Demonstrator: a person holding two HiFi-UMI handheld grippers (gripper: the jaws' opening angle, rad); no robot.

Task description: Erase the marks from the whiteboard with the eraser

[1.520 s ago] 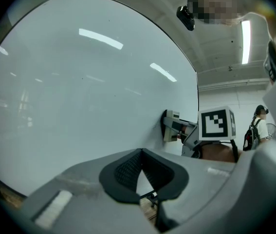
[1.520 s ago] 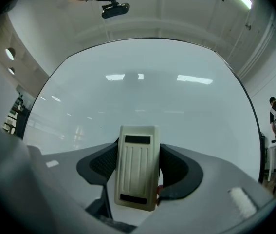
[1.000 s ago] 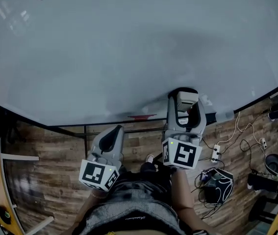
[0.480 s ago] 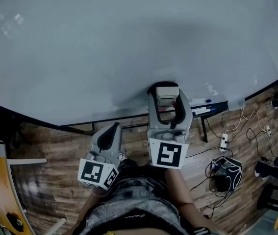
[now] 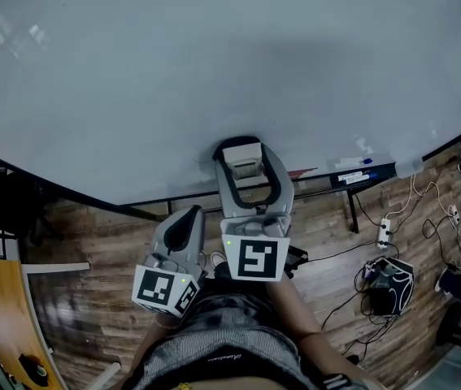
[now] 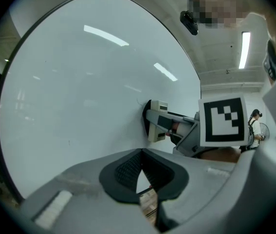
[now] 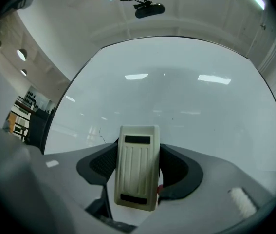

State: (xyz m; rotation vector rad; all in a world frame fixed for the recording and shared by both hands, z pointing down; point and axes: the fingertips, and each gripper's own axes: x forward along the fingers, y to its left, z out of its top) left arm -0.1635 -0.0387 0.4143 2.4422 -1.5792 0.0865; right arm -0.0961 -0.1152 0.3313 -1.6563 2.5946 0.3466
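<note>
Eraser low on the board, right hand working.

Head view: your right gripper (image 5: 243, 158) holds the eraser (image 5: 245, 169) against the whiteboard (image 5: 214, 63) near its bottom edge, presumably so the pad side wipes. Your left gripper (image 5: 183, 232) hangs low, off the board.
Left gripper view: jaws together, nothing between them.
Right gripper view: jaws clamp the eraser's sides, its ribbed back facing you. A faint thin mark (image 7: 99, 133) sits just left of it, likely next.

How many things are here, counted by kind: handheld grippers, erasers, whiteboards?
Grippers: 2 (left gripper, right gripper)
Eraser: 1
Whiteboard: 1
Total: 4
</note>
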